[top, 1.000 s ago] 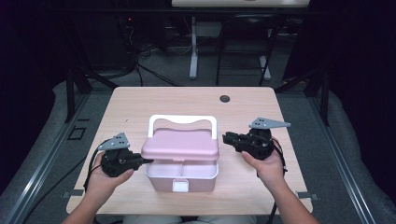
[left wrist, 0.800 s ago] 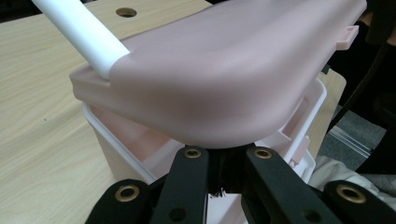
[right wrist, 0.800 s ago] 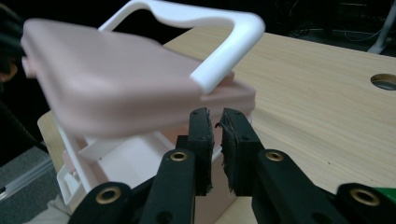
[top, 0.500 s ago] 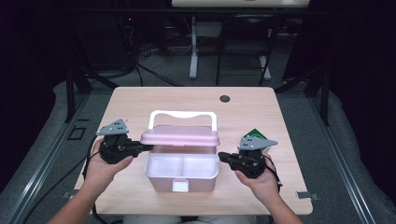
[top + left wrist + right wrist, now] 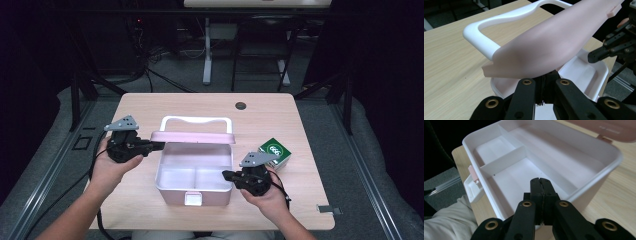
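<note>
High view: a pale pink plastic box (image 5: 195, 177) with inner dividers stands open near the wooden table's (image 5: 300, 120) front edge, its pink lid (image 5: 192, 137) with white handle raised. The left gripper (image 5: 156, 146) meets the lid's left end; its jaw tips are hidden beneath the lid, whether pinching it I cannot tell. The right gripper (image 5: 226, 175), jaws pressed together, hangs over the box's right rim, partly covering a green carton (image 5: 275, 150).
</note>
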Available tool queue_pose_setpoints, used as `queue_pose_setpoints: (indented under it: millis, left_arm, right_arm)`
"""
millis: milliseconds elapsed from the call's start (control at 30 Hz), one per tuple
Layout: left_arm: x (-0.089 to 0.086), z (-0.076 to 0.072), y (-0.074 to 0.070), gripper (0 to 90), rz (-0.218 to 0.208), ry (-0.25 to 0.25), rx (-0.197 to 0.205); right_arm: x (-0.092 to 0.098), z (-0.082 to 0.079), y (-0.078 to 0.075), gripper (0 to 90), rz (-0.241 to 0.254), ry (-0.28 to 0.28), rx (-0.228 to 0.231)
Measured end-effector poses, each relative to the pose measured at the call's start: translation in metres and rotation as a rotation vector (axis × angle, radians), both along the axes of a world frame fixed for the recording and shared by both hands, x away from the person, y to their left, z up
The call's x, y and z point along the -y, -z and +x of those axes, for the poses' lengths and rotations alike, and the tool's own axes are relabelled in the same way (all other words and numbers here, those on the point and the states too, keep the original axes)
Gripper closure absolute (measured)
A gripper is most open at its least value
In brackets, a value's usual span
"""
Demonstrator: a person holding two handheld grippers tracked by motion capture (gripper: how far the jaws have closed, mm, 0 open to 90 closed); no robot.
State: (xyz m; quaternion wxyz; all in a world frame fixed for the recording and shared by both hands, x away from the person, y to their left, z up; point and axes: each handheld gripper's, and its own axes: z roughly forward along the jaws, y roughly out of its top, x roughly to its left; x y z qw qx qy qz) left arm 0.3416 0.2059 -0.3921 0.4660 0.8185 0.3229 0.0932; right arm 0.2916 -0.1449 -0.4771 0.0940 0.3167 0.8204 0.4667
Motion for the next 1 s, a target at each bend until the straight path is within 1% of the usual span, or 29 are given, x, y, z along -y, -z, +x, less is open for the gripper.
queue_pose_setpoints:
  millis: [200, 367, 433, 500, 633, 700, 733, 833, 867, 1000]
  left_arm:
    - [0.004, 0.007, -0.008, 89.6, 0.041, -0.008, 0.0]
    - [0.005, 0.012, -0.013, 89.5, 0.073, -0.008, -0.005]
    - [0.006, 0.013, -0.015, 89.5, 0.074, -0.004, -0.014]
    - [0.006, 0.014, -0.017, 89.3, 0.084, -0.002, -0.015]
    - [0.006, 0.019, -0.019, 89.4, 0.09, 0.003, -0.038]
    - [0.006, 0.022, -0.021, 89.4, 0.103, 0.004, -0.049]
    - [0.007, 0.024, -0.022, 89.5, 0.112, 0.004, -0.046]
    - [0.009, 0.028, -0.026, 89.3, 0.154, 0.001, -0.052]
    - [0.009, 0.029, -0.027, 89.2, 0.168, 0.002, -0.047]
    - [0.009, 0.035, -0.03, 89.0, 0.189, -0.001, -0.057]
  right_arm:
    - [-0.01, -0.001, 0.005, 90.0, -0.022, -0.031, -0.012]
    - [-0.012, -0.002, 0.009, 90.0, -0.033, -0.044, -0.024]
    - [-0.012, -0.002, 0.009, 90.0, -0.031, -0.047, -0.029]
    - [-0.012, -0.002, 0.009, 90.0, -0.032, -0.049, -0.029]
    - [-0.011, -0.003, 0.009, 90.0, -0.029, -0.053, -0.027]
    - [-0.011, -0.004, 0.01, 90.0, -0.026, -0.054, -0.028]
    - [-0.011, -0.004, 0.01, 90.0, -0.025, -0.054, -0.028]
    - [-0.011, -0.004, 0.01, 90.0, -0.022, -0.053, -0.025]
    - [-0.011, -0.004, 0.01, 90.0, -0.02, -0.053, -0.025]
    - [-0.01, -0.003, 0.01, 90.0, -0.013, -0.048, -0.04]
